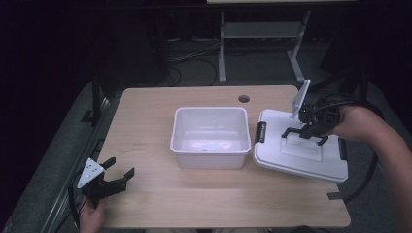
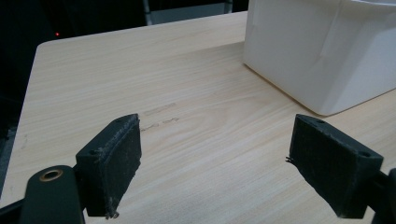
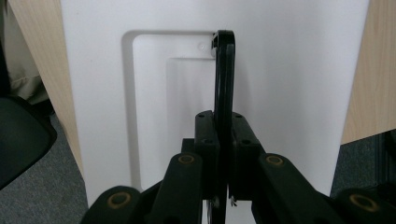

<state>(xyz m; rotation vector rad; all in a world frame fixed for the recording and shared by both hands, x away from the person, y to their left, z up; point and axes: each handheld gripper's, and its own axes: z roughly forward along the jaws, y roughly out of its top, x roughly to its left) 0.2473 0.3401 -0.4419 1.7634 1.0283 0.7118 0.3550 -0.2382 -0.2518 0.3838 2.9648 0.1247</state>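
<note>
White plastic lid (image 1: 300, 154) right of centre, tilted over table (image 1: 160, 204) edge beside open bin (image 1: 210, 137) | right gripper (image 1: 308, 133) jaws clamped on black handle (image 3: 223, 74), likely for lifting | left gripper (image 1: 118, 174) lower left, jaws apart, idle.

White lid (image 1: 301, 153), black handle (image 3: 223, 79) upright, tilted right of bin (image 1: 210, 137)

Bin (image 1: 210, 141) blocks mid table (image 1: 145, 204); front free.
</note>
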